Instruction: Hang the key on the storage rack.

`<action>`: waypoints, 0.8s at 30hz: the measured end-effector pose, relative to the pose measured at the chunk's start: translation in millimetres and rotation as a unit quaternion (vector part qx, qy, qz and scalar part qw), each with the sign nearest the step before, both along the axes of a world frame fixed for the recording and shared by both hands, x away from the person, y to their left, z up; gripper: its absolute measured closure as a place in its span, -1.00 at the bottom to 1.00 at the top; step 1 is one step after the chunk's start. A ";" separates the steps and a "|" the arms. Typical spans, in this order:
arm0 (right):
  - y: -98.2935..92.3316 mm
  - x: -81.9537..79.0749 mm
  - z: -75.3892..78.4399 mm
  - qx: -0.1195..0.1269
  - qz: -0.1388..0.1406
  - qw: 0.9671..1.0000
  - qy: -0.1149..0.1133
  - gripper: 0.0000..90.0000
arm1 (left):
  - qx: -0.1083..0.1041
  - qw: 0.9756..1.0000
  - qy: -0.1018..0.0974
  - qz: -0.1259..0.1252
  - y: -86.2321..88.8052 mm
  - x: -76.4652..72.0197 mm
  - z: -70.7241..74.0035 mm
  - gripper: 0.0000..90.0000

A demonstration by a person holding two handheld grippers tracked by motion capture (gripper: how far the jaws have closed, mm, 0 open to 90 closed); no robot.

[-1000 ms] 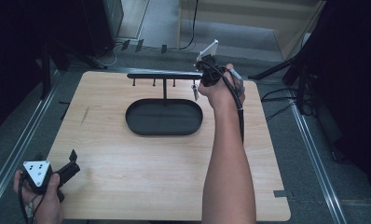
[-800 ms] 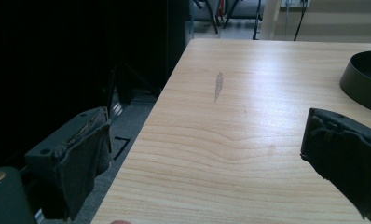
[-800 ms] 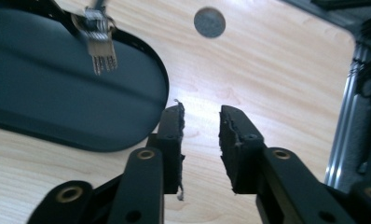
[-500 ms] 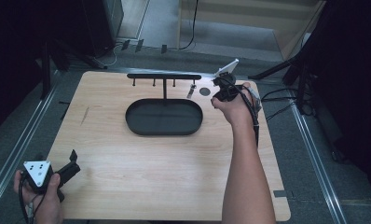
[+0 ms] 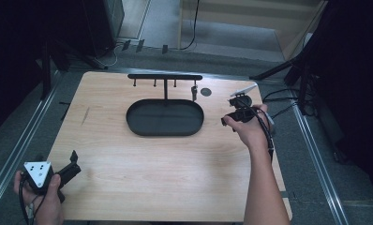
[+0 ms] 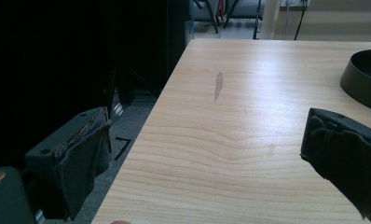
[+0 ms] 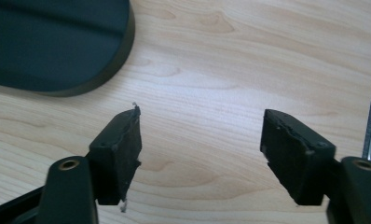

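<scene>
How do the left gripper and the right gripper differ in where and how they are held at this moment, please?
The left gripper sits at the near left corner of the table, while the right gripper is farther off, by the right edge beside the black oval tray. The left carries a grey three-cornered plate on top; the right trails a cable along the wrist. Both stand open and hold nothing.

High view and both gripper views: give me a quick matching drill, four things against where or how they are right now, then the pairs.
Things:
1. left gripper
2. right gripper
3. black oval tray
4. small key-like piece

Places or states:
A. hangs from the right end of the hook rack
B. open, empty, over bare wood right of the tray
C. middle of the table, in front of the rack's post
D. open, at the table's near left corner

Pairs: 1-D, 2-B, 3-C, 4-A
</scene>
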State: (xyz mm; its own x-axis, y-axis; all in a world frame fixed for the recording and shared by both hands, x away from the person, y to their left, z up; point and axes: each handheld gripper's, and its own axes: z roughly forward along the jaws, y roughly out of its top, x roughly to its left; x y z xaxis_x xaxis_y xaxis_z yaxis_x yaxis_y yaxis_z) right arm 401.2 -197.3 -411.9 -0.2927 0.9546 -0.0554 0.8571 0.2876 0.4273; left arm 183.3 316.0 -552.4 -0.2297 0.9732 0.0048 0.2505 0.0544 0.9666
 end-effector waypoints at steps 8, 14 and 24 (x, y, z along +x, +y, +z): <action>-26.5 -31.1 -24.1 0.019 -0.007 0.999 -0.039 -0.70 | 0.001 1.000 0.000 -0.002 0.0 -0.1 0.0 -0.95; -48.8 -62.1 -47.9 0.032 -0.008 0.997 -0.070 -0.77 | 0.002 1.000 0.000 -0.003 -0.2 -0.2 0.0 -0.95; -91.0 -115.4 -94.8 0.075 -0.025 0.989 -0.122 -0.97 | 0.006 1.000 0.000 -0.008 -0.8 -0.6 0.0 -0.95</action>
State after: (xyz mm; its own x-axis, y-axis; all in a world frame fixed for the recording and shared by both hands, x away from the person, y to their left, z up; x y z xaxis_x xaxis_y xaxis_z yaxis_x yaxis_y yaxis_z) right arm 285.7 -288.2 -506.7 -0.2410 0.9702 0.0237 0.7341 0.1663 0.6583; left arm 182.6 315.2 -552.4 -0.2145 0.9766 0.0156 0.2506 0.0396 0.9673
